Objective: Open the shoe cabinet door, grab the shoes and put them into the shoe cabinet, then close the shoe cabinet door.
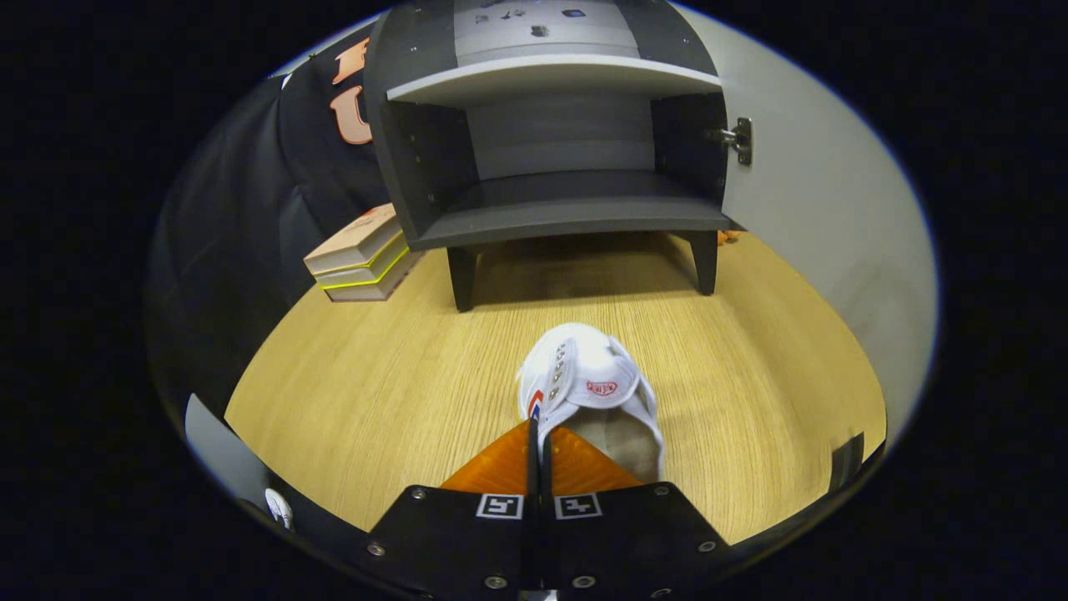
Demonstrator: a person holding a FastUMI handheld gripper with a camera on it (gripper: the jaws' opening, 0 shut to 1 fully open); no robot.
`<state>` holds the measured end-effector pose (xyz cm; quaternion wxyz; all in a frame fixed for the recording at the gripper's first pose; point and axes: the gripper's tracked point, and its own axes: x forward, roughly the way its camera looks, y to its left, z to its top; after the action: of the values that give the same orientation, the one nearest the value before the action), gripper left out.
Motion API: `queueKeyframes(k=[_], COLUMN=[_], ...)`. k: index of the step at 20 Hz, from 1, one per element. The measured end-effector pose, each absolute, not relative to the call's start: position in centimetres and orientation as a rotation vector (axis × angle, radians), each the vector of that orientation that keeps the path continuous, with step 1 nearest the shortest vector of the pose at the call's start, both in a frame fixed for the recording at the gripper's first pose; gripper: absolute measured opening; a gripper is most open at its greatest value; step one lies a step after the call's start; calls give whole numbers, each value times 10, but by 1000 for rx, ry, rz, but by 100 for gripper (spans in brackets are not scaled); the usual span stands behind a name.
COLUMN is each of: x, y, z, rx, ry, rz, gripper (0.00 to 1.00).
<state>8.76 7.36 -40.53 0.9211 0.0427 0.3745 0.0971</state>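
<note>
A white shoe [588,384] with a red logo on its strap lies toe-forward just ahead of the fingers, over the wooden floor [375,401]. My gripper [538,432] has its two orange fingers [492,467] pressed together, and the left rim of the shoe's opening runs down into the thin seam between them. Whether the sole rests on the floor I cannot tell. Beyond the shoe stands the dark grey shoe cabinet [417,159] on short legs. Its door [818,217] is swung open to the right, hinge [739,138] showing. The lower compartment [567,213] and the shelf [551,79] above it hold nothing.
A stack of books [363,255] lies on the floor beside the cabinet's left leg. The open door stretches along the right side of the floor. Bare wooden floor lies between the shoe and the cabinet.
</note>
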Motion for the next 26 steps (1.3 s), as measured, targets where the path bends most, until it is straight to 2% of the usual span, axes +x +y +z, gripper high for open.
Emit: queueKeyframes(k=[6,16,20,26], x=[78,114,148,212], y=[72,68,67,75], z=[-332,-137,-95,-68], rx=[70,-2,-26,-60], ry=[667,331,246,187], rz=[215,229,226,249], gripper=[0,0,0,0])
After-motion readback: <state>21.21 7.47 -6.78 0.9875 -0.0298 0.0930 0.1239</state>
